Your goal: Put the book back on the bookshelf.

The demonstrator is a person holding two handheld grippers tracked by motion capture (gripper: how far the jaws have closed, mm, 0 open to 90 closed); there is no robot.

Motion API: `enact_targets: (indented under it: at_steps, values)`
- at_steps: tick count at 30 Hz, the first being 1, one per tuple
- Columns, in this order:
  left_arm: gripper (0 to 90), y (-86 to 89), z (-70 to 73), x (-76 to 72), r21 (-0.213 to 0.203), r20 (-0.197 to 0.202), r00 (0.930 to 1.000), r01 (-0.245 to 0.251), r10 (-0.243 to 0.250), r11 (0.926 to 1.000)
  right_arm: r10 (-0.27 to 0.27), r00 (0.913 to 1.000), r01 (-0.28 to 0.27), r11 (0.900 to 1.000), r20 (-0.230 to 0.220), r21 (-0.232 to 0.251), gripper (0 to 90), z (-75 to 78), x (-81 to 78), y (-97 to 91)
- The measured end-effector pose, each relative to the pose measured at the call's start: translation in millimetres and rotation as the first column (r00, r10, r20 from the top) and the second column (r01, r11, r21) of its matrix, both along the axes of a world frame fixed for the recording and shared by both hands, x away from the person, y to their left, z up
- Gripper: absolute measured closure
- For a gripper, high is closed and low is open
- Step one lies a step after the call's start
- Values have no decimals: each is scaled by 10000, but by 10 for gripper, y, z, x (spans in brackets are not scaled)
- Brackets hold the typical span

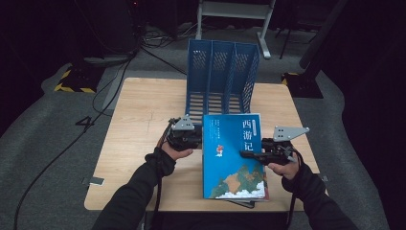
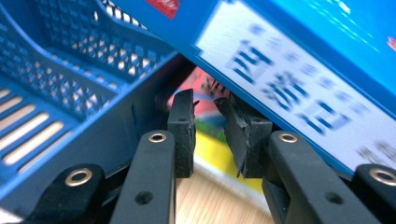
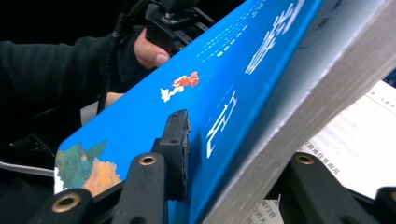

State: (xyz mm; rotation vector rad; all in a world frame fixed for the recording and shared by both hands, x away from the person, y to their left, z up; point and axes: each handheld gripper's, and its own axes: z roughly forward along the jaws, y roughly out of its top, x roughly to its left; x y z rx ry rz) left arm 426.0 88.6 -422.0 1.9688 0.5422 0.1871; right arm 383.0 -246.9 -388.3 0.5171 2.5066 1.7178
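Observation:
A thick blue book (image 1: 233, 153) with a painted cover is held up off the wooden table (image 1: 139, 120), tilted. My right gripper (image 1: 245, 154) is shut on its right edge: one jaw lies on the cover (image 3: 154, 107) and the other sits under the page block. My left gripper (image 1: 197, 139) is at the book's left edge. Its pads (image 2: 180, 116) stand a narrow gap apart with nothing seen between them. The book's labelled spine (image 2: 299, 84) runs just above its right jaw. Farther off in the right gripper view is the left hand (image 3: 149, 51).
A blue three-slot file holder (image 1: 220, 76) stands at the table's far side, close behind the book, with its mesh wall (image 2: 60, 70) near my left gripper. Another book or printed page (image 3: 355, 135) lies under the blue one, with its dark edge (image 1: 242, 203) by the table's front edge.

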Motion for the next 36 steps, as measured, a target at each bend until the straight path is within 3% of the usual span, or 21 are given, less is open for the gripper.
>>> enact_targets:
  at_steps: [5,7,13,15,23,28,31,36]
  values:
    - [755,-28,129,-23,12,204,9998,28,-28,10000,-131,9983,133,9999,559,-26,658,53,-100,-20]
    - [797,-58,176,-32,-43,184,9998,97,-96,9999,-262,9958,271,9996,882,-91,664,91,-151,-42]
    - [854,-149,381,-30,63,558,9977,386,-389,9992,-488,9924,494,9988,1127,-26,691,171,-177,-105]
    - [871,-174,459,0,-77,618,9969,492,-486,9988,-661,9896,660,9978,1277,57,710,206,-173,-127]
    - [897,-251,665,102,-38,1019,9934,531,-524,9986,-1149,9735,1156,9933,1975,83,738,295,-138,-151]
    - [899,-272,814,122,-7,1475,9881,442,-436,9990,-1342,9557,1366,9906,2618,93,752,336,-116,-147]
    - [900,-256,886,130,-130,1614,9858,490,-463,9987,-1343,9524,1362,9906,2738,122,757,341,-108,-144]
    - [896,-249,889,53,-166,1811,9825,468,-431,9988,-1259,9438,1249,9919,3057,229,758,320,-140,-153]
